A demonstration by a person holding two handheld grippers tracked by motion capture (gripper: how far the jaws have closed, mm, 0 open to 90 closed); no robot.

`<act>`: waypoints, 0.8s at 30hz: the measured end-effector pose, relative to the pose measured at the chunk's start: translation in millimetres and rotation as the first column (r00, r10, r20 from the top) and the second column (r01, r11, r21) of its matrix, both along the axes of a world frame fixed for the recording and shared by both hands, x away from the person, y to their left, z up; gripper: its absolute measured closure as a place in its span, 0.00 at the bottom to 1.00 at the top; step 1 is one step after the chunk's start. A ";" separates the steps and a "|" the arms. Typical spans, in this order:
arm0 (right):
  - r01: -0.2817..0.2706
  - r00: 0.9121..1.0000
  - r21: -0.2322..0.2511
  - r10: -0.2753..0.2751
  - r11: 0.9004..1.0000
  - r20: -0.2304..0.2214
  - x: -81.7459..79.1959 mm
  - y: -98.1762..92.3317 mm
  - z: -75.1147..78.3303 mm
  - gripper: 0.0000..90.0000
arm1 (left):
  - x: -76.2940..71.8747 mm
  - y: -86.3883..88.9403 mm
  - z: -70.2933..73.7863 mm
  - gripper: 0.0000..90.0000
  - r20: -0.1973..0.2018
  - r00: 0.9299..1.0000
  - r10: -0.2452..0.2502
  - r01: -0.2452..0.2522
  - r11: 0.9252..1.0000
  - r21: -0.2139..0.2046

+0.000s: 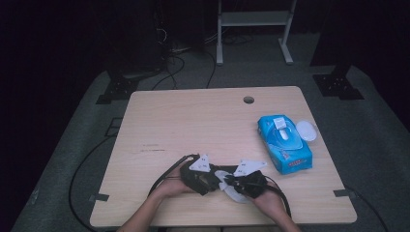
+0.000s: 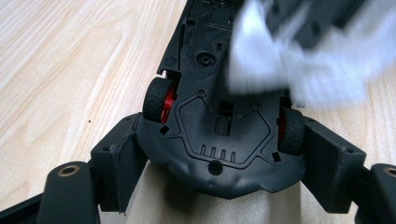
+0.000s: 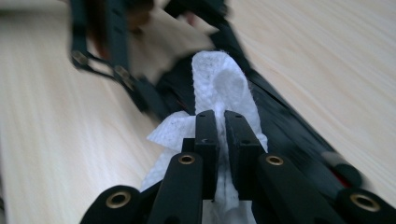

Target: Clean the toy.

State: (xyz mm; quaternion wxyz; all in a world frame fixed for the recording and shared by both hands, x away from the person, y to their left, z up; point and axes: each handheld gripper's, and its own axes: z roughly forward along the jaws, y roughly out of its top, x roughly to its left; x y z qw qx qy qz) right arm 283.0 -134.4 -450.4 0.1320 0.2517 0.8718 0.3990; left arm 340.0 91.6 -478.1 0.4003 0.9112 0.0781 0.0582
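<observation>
Toy car (image 2: 219,135): black, underside up, red-hubbed wheels, clamped across its end between the left claw's jaws.
Wipe (image 3: 217,88): white, pinched in the right claw, lying on the car's underside.
Left claw (image 2: 219,154): wide, gripping the car.
Right claw (image 3: 220,126): narrow, closed on the wipe.
Wipe pack (image 1: 284,144): blue, on the surface, well right of the right claw.
</observation>
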 end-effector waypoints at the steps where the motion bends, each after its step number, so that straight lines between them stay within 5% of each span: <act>1: 0.020 1.000 -0.005 -0.020 1.000 0.003 0.1 -7.5 0.9 0.93 | 0.1 0.4 0.0 0.26 -0.006 1.000 0.005 -0.005 1.000 -0.003; 8: 0.124 0.992 -0.009 -0.124 0.992 0.002 -4.7 -49.3 1.7 0.93 | 0.2 -0.1 0.2 0.26 0.004 1.000 0.001 -0.001 1.000 0.005; 18: 0.006 1.000 -0.011 -0.006 1.000 0.001 -7.1 -13.5 0.2 0.93 | -1.3 -0.5 0.7 0.26 0.011 1.000 0.002 -0.002 1.000 0.017; 24: 0.129 0.991 0.021 -0.128 0.991 -0.026 -0.8 -50.2 0.9 0.93 | -0.1 -1.5 0.4 0.26 -0.002 1.000 0.006 -0.006 1.000 0.002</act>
